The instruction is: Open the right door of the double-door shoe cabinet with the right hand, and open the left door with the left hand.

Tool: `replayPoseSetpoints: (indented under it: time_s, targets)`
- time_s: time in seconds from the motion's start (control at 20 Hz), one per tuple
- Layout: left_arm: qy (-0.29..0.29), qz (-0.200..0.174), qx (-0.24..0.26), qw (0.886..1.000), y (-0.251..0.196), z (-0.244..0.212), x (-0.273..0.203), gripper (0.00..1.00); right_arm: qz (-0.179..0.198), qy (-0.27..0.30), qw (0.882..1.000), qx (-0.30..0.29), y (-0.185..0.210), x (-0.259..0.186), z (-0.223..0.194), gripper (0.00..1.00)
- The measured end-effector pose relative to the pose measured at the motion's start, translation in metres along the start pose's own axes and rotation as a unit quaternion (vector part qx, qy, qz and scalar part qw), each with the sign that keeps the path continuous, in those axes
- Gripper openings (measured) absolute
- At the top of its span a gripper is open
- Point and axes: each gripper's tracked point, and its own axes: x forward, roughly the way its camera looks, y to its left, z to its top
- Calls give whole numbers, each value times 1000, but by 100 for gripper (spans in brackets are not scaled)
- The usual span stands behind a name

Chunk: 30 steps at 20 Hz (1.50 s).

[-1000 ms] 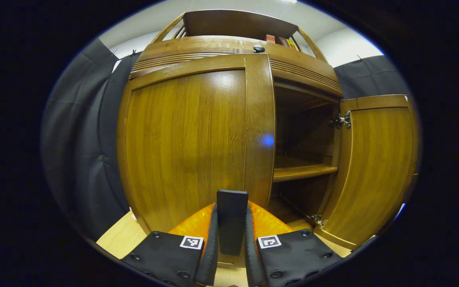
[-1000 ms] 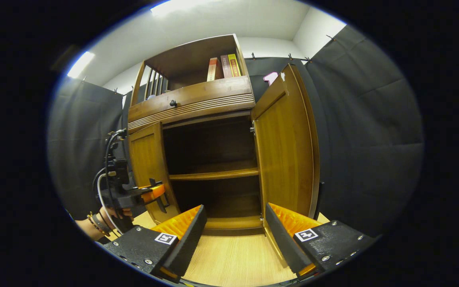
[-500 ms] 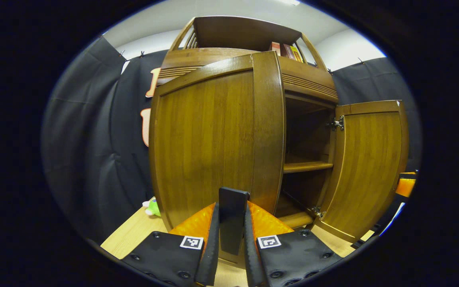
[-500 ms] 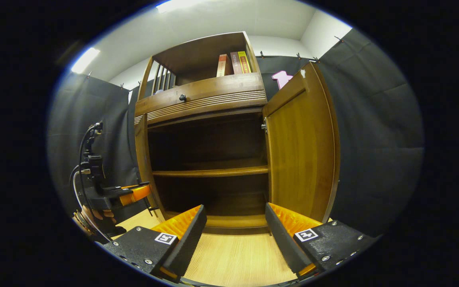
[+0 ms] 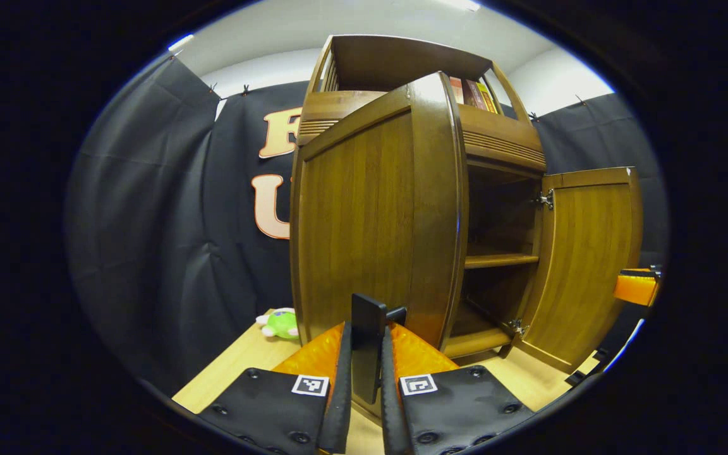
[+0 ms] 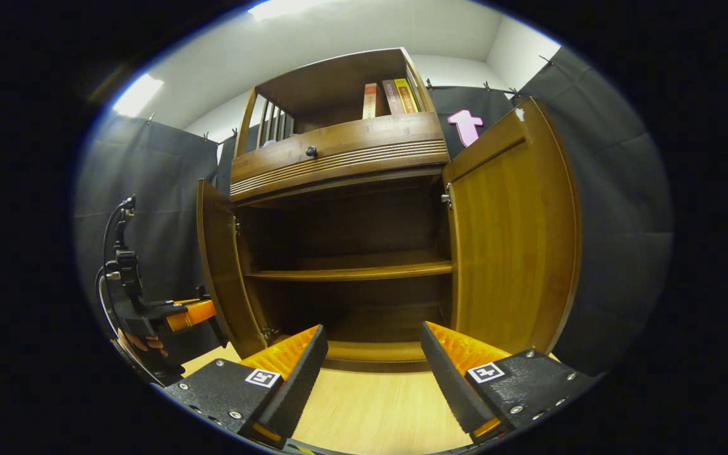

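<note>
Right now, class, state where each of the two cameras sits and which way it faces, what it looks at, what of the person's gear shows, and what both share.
Left gripper view: rides the left gripper, facing the left door; its fingers pinch the door's dark handle.
Right gripper view: rides the right gripper, facing the open cabinet's shelf; fingers apart, and a hand holds the other gripper at left.
Shared: both doors, including the right door, shelf and books.

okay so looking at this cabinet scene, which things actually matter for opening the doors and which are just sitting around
Part of the job:
- left door, swung out
- its dark handle, clamped by the left gripper
- right door, already open
- right gripper, open, holding nothing

Just lying about:
- books on the top shelf
- green plush toy on the floor
- drawer knob
</note>
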Motion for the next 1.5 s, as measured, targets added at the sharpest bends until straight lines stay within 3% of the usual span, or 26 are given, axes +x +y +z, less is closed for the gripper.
replayPoseSetpoints:
  time_s: [0.35, 0.8, 1.5]
  targets:
    - [-5, 25, -10, 1000, 43, 1, -20, 23, 22, -1, 1000, -3, 25, 11, -2, 92]
    - [-22, 41, -33, 998, 103, -1, -31, 22, 21, -6, 1000, 2, 39, 16, -3, 92]
    - [-37, -52, -22, 998, 172, 1, -31, 24, 14, -2, 1000, -2, 47, 20, -9, 92]
